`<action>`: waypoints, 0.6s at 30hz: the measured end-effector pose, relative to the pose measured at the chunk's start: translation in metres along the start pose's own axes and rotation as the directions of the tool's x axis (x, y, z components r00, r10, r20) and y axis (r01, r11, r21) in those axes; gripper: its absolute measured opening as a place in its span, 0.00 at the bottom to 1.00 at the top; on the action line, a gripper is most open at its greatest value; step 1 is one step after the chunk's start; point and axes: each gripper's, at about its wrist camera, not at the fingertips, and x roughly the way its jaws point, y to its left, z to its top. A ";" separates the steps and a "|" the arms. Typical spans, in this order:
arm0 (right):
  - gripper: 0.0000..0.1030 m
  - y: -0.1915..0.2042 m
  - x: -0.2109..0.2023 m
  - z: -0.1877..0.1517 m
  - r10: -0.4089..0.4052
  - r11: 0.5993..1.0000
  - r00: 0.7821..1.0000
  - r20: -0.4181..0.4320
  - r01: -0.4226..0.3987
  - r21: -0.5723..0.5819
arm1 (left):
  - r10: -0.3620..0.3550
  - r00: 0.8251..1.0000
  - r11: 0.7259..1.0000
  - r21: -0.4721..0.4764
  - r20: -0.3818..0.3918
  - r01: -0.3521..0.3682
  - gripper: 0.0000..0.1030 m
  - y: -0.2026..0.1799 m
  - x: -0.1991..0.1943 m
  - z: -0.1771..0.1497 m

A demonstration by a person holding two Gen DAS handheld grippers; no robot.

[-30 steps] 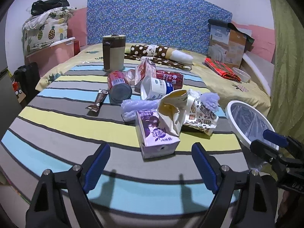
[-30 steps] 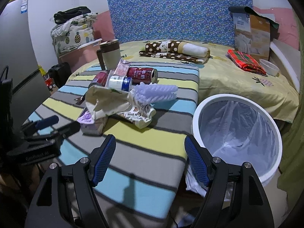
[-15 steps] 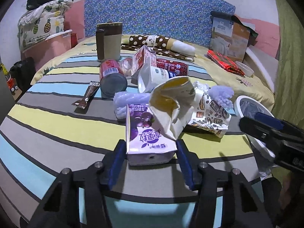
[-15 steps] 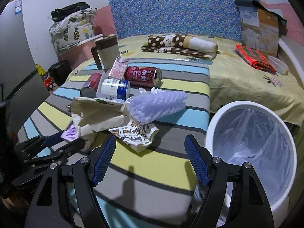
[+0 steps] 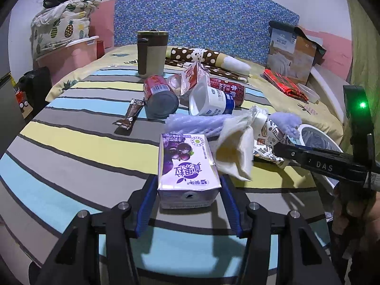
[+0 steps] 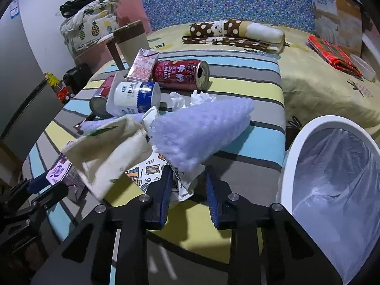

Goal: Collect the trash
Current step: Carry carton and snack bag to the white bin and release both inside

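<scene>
Clamping the purple juice carton (image 5: 188, 166) in my left hand-held gripper (image 5: 188, 190), long axis pointing away, I close my right hand-held gripper (image 6: 187, 187) on the printed paper wrapper (image 6: 152, 173) between its jaws; the white bin (image 6: 292, 156) waits just right.

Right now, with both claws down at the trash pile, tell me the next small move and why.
Probably let the right claw finish closing on the patterned paper wrapper between its pads, then carry it over the lined white bin just to its right. The left claw already clamps the purple drink carton, so it can follow.
</scene>
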 end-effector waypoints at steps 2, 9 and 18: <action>0.29 0.001 -0.005 -0.005 0.005 1.000 1.000 0.005 -0.005 0.000 | 0.002 1.000 1.000 0.000 0.005 -0.002 0.54 0.000 -0.003 0.000; 0.28 0.005 -0.024 -0.022 0.020 1.000 1.000 0.016 -0.021 0.022 | 0.017 1.000 1.000 -0.005 0.026 -0.017 0.54 0.002 -0.019 -0.003; 0.28 0.007 -0.049 -0.024 0.037 0.999 0.997 0.072 -0.039 0.030 | 0.014 0.997 1.000 -0.008 0.070 -0.013 0.54 -0.001 -0.043 -0.002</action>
